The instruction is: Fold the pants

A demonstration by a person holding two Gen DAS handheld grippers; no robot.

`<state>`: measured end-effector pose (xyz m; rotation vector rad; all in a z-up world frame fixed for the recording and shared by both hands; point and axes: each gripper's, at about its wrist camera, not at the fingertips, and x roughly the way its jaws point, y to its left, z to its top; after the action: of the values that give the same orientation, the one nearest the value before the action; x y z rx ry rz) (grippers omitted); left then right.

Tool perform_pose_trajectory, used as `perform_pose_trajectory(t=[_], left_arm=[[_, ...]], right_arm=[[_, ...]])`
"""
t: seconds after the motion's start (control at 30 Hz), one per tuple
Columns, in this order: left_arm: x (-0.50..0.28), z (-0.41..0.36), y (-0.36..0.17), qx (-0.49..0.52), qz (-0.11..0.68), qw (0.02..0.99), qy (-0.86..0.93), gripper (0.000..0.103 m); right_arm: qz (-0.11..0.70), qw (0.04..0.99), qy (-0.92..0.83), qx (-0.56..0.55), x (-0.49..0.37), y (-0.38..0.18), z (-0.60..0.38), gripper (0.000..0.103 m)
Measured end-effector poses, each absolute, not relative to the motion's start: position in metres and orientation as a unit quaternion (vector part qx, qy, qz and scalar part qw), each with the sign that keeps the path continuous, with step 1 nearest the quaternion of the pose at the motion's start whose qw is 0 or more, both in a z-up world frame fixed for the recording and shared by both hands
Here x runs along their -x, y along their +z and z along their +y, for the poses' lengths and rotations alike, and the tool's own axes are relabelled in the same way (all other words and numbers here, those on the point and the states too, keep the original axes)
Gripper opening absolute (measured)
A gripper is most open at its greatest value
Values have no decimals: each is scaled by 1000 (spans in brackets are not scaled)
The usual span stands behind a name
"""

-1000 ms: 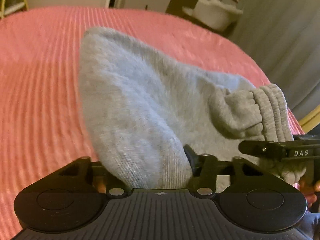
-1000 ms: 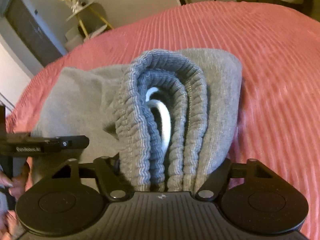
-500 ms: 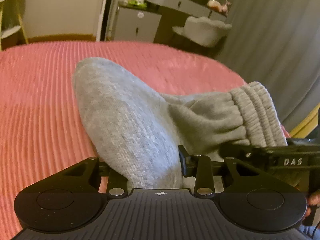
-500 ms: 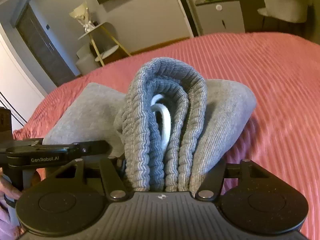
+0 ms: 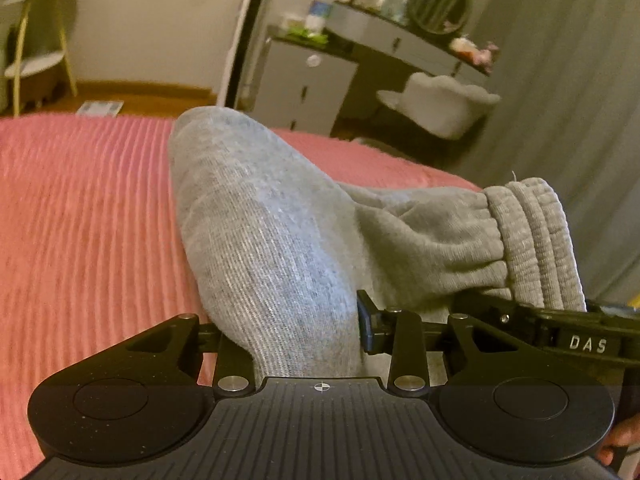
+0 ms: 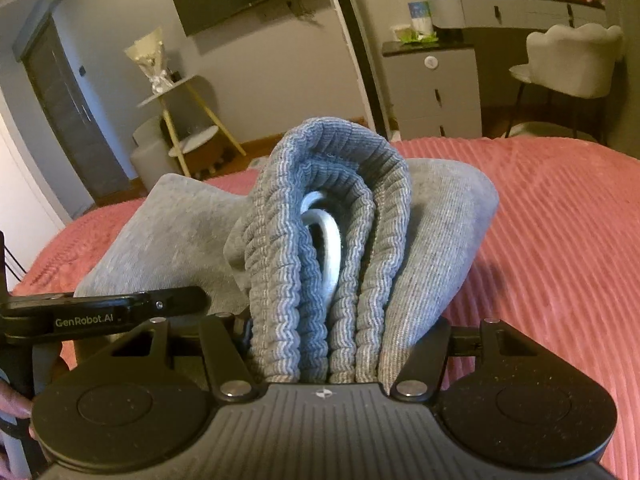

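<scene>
Grey sweatpants (image 5: 272, 232) are bunched and held up over a pink ribbed bedspread (image 5: 80, 220). My left gripper (image 5: 296, 336) is shut on a thick fold of the pants; its fingertips are buried in the cloth. My right gripper (image 6: 344, 340) is shut on the folded ribbed waistband (image 6: 332, 208), with a white drawstring (image 6: 328, 240) showing between the layers. The waistband also shows at the right of the left wrist view (image 5: 532, 240). The right gripper's body (image 5: 580, 340) sits at the right of the left wrist view, the left gripper's body (image 6: 100, 312) at the left of the right wrist view.
The bedspread (image 6: 560, 240) stretches away ahead of both grippers. Beyond the bed stand a grey dresser (image 6: 432, 88), a white chair (image 6: 572, 60), a small shelf stand (image 6: 180, 120) and a grey curtain (image 5: 580, 80).
Both grippers have lifted and tilted up with the pants in them; more of the room shows behind and the pants hang higher over the bed.
</scene>
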<state>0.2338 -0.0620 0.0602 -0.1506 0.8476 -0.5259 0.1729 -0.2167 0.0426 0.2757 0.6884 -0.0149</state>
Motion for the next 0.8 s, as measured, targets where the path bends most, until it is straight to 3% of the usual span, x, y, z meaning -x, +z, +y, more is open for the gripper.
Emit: perform_pose_trajectory(t=[0.07, 0.13, 0.2, 0.33, 0.5, 0.57, 0.67, 0.7, 0.77, 0.8], left_arm=[[-245, -63, 44, 70, 416, 875, -238, 41], [-256, -60, 27, 60, 429, 878, -203, 51], [-261, -46, 18, 73, 439, 878, -179, 74], [-248, -4, 27, 106, 422, 887, -154, 83], [-198, 21, 52, 80, 376, 915, -120, 87], [-172, 18, 56, 66, 368, 918, -134, 90], [-147, 1, 56, 61, 362, 911, -188, 95], [-141, -5, 54, 52, 361, 907, -209, 96], [-140, -23, 46, 22, 365, 903, -226, 96], [-145, -31, 40, 0, 372, 902, -219, 96]], right_arm=[[344, 930, -15, -126, -186, 32, -220, 60], [354, 927, -34, -120, -201, 17, -222, 64], [374, 918, -66, -116, -212, 3, -231, 70], [370, 906, -56, -199, -193, -2, -265, 86], [289, 932, -122, -181, -134, 14, -262, 86], [260, 950, -99, -143, -112, 24, -239, 86], [226, 958, -27, -177, -93, 30, -218, 85], [232, 953, 6, -192, -94, 28, -212, 81], [252, 947, 25, -196, -98, 19, -200, 37], [268, 943, 17, -198, -102, 14, -200, 36]])
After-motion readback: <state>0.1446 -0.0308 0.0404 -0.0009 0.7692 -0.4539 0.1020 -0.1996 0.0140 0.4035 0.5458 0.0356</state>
